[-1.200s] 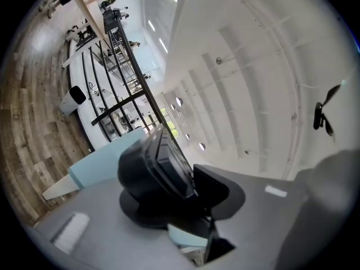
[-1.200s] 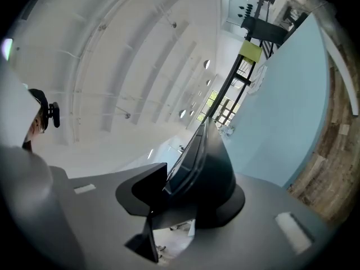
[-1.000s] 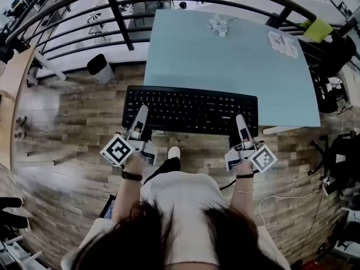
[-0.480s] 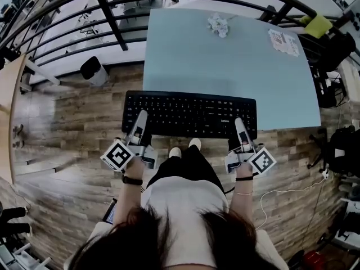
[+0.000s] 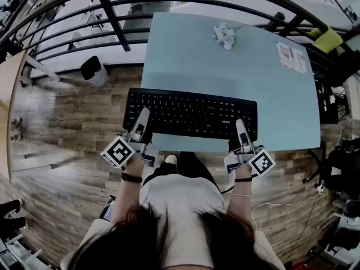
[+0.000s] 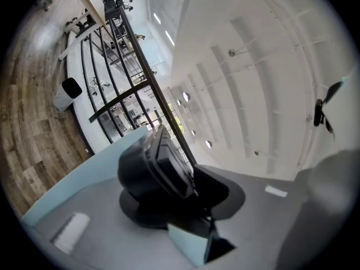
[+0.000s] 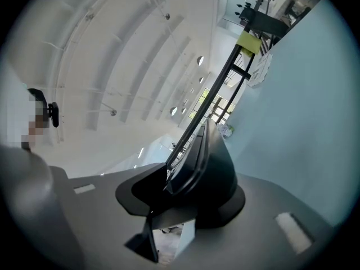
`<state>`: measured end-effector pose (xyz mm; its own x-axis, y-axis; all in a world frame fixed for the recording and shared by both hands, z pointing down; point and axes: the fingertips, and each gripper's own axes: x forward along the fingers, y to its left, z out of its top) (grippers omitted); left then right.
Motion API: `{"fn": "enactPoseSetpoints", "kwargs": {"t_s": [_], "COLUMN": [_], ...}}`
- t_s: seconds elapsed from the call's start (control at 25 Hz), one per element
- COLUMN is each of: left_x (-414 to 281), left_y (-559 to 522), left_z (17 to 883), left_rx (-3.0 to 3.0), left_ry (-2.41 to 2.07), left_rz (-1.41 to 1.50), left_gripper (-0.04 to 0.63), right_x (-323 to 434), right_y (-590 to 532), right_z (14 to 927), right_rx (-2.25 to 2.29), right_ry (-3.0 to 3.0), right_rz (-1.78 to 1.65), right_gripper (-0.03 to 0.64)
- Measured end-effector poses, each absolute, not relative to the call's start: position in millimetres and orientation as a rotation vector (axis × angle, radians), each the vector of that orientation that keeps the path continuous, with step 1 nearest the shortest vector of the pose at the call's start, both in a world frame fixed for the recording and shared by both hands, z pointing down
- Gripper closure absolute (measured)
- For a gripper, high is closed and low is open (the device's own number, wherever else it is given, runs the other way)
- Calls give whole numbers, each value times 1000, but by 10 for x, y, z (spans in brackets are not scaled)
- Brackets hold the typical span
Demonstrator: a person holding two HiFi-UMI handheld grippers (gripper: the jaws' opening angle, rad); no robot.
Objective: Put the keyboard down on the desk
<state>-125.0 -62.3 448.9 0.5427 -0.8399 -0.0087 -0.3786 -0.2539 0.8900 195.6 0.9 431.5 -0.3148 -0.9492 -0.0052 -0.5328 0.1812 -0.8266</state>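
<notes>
Black keyboard (image 5: pixel 191 112) over blue desk (image 5: pixel 225 61), ends in the pinch of left tool (image 5: pixel 144 117) and right tool (image 5: pixel 241 126).

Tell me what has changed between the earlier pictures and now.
The keyboard moved forward. Its near edge hung past the desk before; now it is over the desk top. The left gripper and right gripper still clamp its near edge. The crumpled paper stayed.
</notes>
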Motion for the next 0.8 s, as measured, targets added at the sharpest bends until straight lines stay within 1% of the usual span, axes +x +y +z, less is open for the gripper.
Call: {"fn": "enactPoseSetpoints", "kwargs": {"t_s": [0.44, 0.8], "left_x": [-966, -1114], "left_y": [-1378, -1693], "left_z": [4392, 4525], "left_rx": [1816, 1784], "left_ry": [-1079, -1098], "left_rz": [-674, -640], "left_gripper": [440, 440], "right_x": [2285, 2145], "right_y": [-965, -1298], "right_z": [4215, 4347], "right_rx": [-1331, -1343], "right_ry": [1991, 1974], "right_rz": [-1033, -1078], "right_gripper": [483, 482]}}
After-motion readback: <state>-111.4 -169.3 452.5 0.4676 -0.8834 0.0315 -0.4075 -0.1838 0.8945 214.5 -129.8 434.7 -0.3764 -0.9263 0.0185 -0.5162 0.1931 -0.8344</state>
